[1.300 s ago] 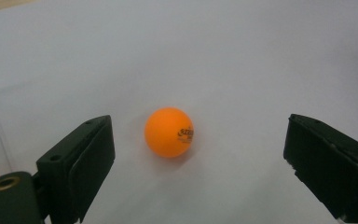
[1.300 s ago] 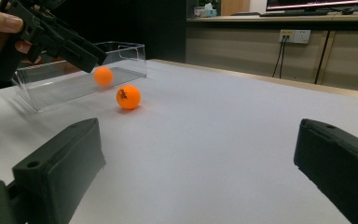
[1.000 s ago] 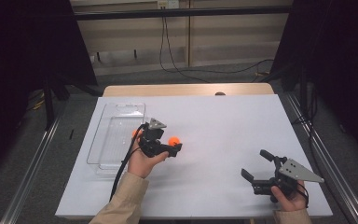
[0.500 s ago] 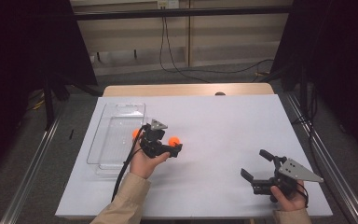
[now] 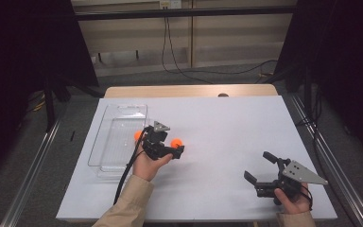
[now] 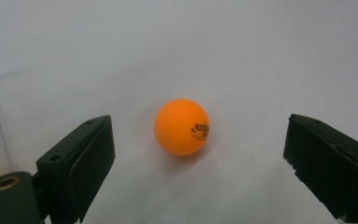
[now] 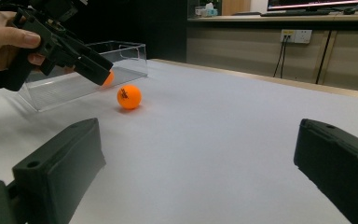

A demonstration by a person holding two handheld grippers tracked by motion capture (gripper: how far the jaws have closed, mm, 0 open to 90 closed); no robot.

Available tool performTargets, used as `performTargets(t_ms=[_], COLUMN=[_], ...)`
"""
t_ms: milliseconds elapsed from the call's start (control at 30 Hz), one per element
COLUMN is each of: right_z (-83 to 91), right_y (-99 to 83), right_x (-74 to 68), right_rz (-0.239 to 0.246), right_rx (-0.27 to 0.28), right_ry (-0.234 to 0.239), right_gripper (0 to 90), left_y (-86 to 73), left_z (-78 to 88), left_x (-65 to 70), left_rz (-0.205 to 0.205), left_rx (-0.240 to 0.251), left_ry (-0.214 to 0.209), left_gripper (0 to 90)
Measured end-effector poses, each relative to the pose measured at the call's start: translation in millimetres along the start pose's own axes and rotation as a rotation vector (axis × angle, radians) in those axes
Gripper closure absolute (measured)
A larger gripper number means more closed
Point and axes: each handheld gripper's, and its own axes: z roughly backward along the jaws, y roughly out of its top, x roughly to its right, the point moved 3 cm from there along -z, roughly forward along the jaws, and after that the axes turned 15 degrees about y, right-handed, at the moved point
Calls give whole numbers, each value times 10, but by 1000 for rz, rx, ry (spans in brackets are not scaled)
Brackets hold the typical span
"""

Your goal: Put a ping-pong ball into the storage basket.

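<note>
A person is sitting at a white surface, holding a pair of tongs in each hand. The left tongs are hovering over an orange ball, which is resting on the surface just beside a clear tray. Their jaws are standing wide apart, one on each side of the ball, touching nothing and gripping nothing. A second orange ball is lying at the tray, partly hidden by the tongs, and whether it is inside the tray is hard to tell. The right tongs are waiting well apart, near the front right of the surface, jaws likewise wide and empty. The step in hand appears to be picking up the loose ball, probably to put it in the tray. To do this well, the left tongs should probably be lowering until the pads are level with the ball's middle, keeping it centred between them, then closing slowly. A ball this light is likely to roll or squirt away if one pad is touching first or the squeeze is landing too high.
</note>
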Motion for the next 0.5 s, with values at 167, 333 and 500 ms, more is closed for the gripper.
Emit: performTargets(t_ms=[167,333,500], right_z=[0,-1,0], right_y=[0,0,1], right_x=[1,2,3], right_rz=[0,-1,-1], right_rx=[1,1,2], right_ry=[0,-2,0], right_gripper=[7,7,7], left_y=[-7,-4,-3], left_z=[-34,-46,-66], left_x=[10,12,21], left_rz=[6,8,9], left_rx=[-5,-3,3], left_ry=[6,10,12], left_gripper=[87,87,87])
